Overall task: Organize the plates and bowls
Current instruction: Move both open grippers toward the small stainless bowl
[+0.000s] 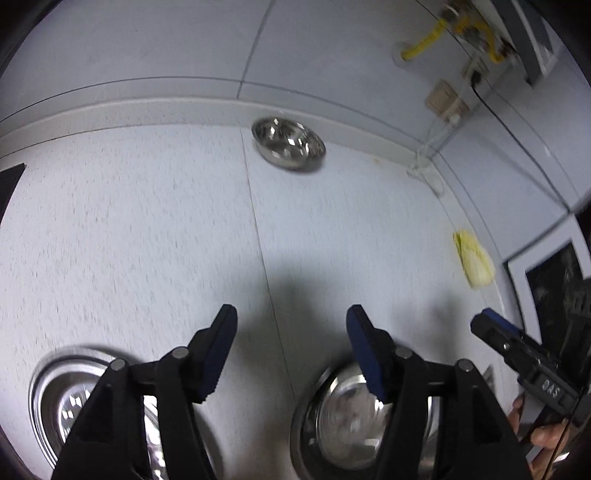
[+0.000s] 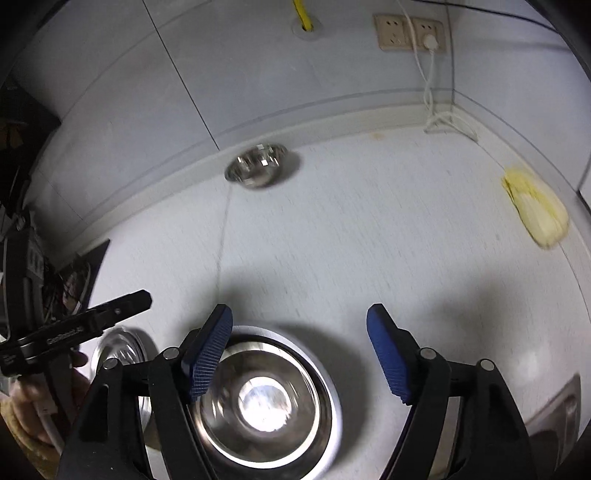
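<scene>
Hovering with both the left gripper (image 1: 291, 314) and right gripper (image 2: 299, 314) spread and empty above the countertop's round shiny steel bowl (image 2: 266, 402), probably light, rigid, slippery, best pinched at its rim.

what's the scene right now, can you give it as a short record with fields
surface: pale speckled counter along a tiled wall
near dishes: steel bowl under the right gripper; steel dish beside it, under the left gripper
far dish: small steel bowl by the wall, apart from the other two
other: yellow-green cabbage on the right; wall socket with a white cord
left gripper: open, nothing between the jaws
right gripper: open, nothing between the jaws
stacking: none seen; blur hides detail
</scene>
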